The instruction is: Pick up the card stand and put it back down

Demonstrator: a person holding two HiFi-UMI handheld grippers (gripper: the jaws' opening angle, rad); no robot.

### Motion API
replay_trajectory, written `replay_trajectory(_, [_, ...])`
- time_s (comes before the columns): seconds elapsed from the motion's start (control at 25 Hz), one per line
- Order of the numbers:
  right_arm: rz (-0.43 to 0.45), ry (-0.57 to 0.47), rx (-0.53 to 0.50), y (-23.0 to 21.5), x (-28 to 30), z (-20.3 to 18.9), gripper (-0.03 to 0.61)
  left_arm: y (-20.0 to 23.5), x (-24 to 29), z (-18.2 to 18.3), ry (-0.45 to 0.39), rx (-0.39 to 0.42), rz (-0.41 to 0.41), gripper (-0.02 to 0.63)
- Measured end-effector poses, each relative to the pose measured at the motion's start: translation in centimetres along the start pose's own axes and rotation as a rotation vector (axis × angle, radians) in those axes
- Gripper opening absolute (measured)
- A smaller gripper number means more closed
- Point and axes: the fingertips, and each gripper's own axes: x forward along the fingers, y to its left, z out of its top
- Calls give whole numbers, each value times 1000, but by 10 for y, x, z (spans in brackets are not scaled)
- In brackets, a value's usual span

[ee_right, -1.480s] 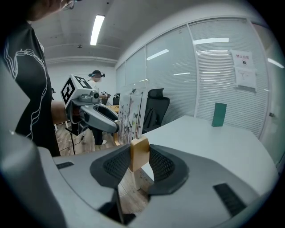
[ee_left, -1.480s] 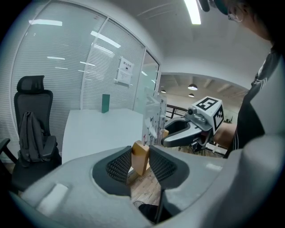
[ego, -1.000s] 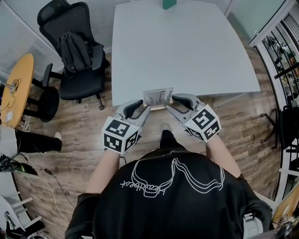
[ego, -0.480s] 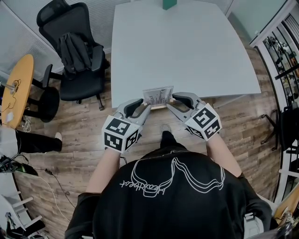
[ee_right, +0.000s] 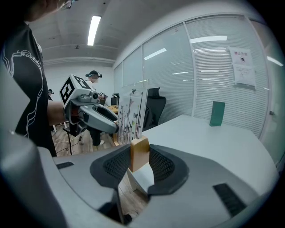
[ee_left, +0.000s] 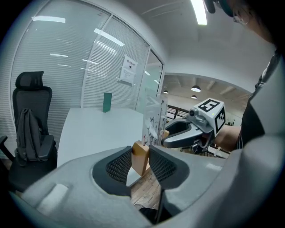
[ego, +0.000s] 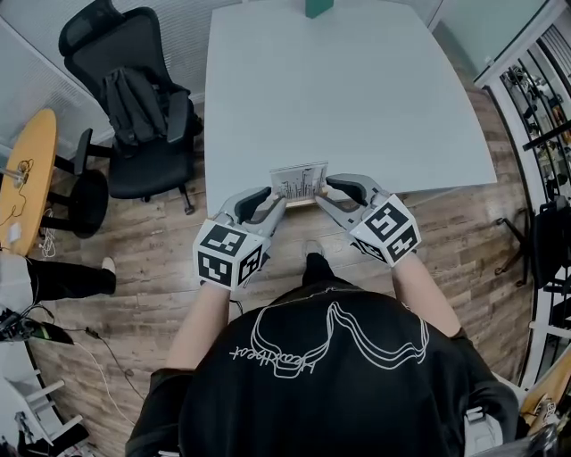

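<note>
Nearest the camera, a black shirt (ego: 321,375) with a white line drawing is seen from above, and two bare forearms are stretched forward from it. A marker cube (ego: 227,254) is carried on the left gripper (ego: 269,203) and another on the right gripper (ego: 332,190); both are pointed inward and slightly downward at the near edge of the white table (ego: 357,89). The card stand (ego: 300,183) is held between them at that edge, upright, with its printed card turned toward the person. In the left gripper view, one end of the wooden base (ee_left: 140,156) is clamped between the two ribbed pads, which are pressed against its sides. In the right gripper view the other end of the base is gripped in the same way, and the clear panel (ee_right: 132,113) is seen rising above it. Whether the base is resting on the tabletop or is raised just above it cannot be told. Further off, a green block (ego: 318,7) is standing at the far edge of the table. A black office chair (ego: 134,107) draped with dark cloth is placed on the wooden floor (ego: 152,268) beside the table's left side, and a round wooden table (ego: 27,170) lies further left.
</note>
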Motion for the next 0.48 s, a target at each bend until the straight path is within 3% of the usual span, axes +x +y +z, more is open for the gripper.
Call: replay_trajectory(0.48, [13,29,2,-48,38,-12,133,38,49,0,36,-48,11,127])
